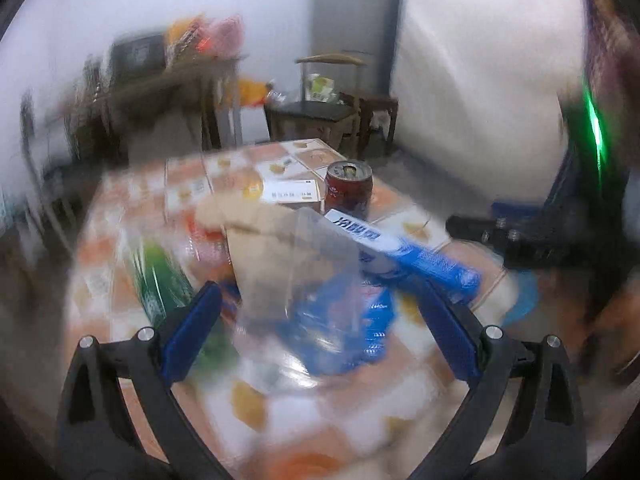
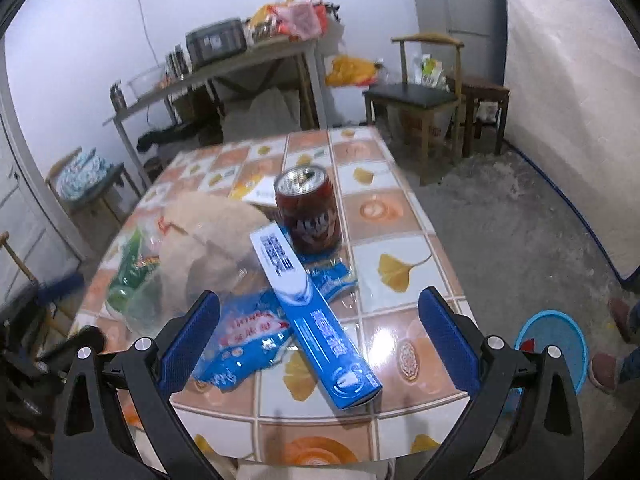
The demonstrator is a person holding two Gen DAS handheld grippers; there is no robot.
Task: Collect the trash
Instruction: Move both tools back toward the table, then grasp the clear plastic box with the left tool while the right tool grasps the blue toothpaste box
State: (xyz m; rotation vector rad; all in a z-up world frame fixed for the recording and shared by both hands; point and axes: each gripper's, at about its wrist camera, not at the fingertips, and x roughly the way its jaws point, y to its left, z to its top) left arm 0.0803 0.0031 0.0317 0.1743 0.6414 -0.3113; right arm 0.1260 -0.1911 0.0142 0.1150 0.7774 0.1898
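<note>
Trash on the table (image 2: 400, 216), chiefly a light, stiff toothpaste box (image 2: 316, 312), looks easiest pinched across its narrow sides; both tongs, left (image 1: 320, 320) and right (image 2: 320, 320), gape wide, empty.

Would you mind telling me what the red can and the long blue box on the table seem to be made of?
Red can: metal, likely aluminium, going by its shiny silver top with an opened mouth. Long blue box: printed glossy cardboard, judging by its crisp folded edges and flat faces.
</note>
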